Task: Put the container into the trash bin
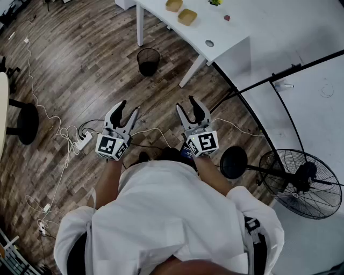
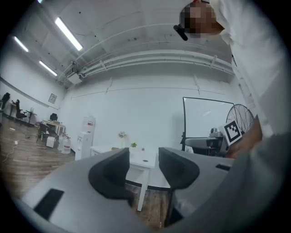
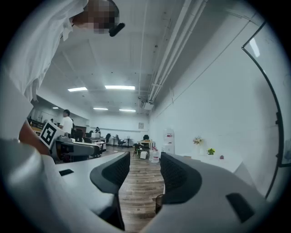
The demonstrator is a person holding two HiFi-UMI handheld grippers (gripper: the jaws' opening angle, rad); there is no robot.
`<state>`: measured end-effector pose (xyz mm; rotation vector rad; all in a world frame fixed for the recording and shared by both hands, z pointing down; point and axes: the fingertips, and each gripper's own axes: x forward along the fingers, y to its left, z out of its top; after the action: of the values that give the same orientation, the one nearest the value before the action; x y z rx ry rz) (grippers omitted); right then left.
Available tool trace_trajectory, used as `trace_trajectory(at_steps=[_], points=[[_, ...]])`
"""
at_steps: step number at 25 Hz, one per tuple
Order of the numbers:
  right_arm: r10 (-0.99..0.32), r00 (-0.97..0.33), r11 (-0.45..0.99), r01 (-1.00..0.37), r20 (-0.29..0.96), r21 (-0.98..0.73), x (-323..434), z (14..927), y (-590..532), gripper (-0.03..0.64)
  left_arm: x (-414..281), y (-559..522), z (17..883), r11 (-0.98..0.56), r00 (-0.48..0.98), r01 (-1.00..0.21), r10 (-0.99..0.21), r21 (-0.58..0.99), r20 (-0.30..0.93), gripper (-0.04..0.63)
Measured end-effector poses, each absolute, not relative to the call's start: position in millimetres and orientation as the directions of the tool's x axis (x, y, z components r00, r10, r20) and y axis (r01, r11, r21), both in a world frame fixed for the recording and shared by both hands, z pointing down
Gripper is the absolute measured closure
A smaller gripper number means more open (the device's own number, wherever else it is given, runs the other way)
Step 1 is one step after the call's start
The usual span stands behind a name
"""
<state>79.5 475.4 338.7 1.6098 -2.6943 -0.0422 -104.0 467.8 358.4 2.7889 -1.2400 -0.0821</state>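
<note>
Your left gripper (image 1: 128, 111): wide open, empty | right gripper (image 1: 192, 108): wide open, empty | bin (image 1: 148, 61): far, on floor by desk (image 1: 236, 27)

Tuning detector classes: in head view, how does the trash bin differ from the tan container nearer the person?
The trash bin is dark and round; the container is tan and squarish. The bin stands on the wood floor, the container on the white table. The bin looks deep, the container shallow. Both are open-topped.

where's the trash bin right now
In the head view, the black trash bin stands on the wood floor near the top, left of centre, by the white table's legs and ahead of the left gripper.
</note>
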Motion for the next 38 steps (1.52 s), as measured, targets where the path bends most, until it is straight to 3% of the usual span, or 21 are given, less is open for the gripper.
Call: trace_trajectory(at_steps=[9, 17, 38], points=[[-0.862, -0.499, 0.495, -0.867, -0.089, 0.062, 95, 302, 495, 0.391, -92, 499, 334, -0.675, 0.675, -0.733, -0.737, 0.087, -0.032, 0.411], [-0.864, -0.493, 0.499, -0.866, -0.100, -0.041, 129, 313, 509, 0.391, -57, 512, 326, -0.716, 0.716, -0.697, -0.698, 0.045, -0.019, 0.411], [-0.857, -0.506, 0.508, -0.861, -0.102, 0.005, 169, 328, 535, 0.422, -41, 528, 328, -0.673, 0.673, -0.739, -0.739, 0.038, -0.008, 0.436]])
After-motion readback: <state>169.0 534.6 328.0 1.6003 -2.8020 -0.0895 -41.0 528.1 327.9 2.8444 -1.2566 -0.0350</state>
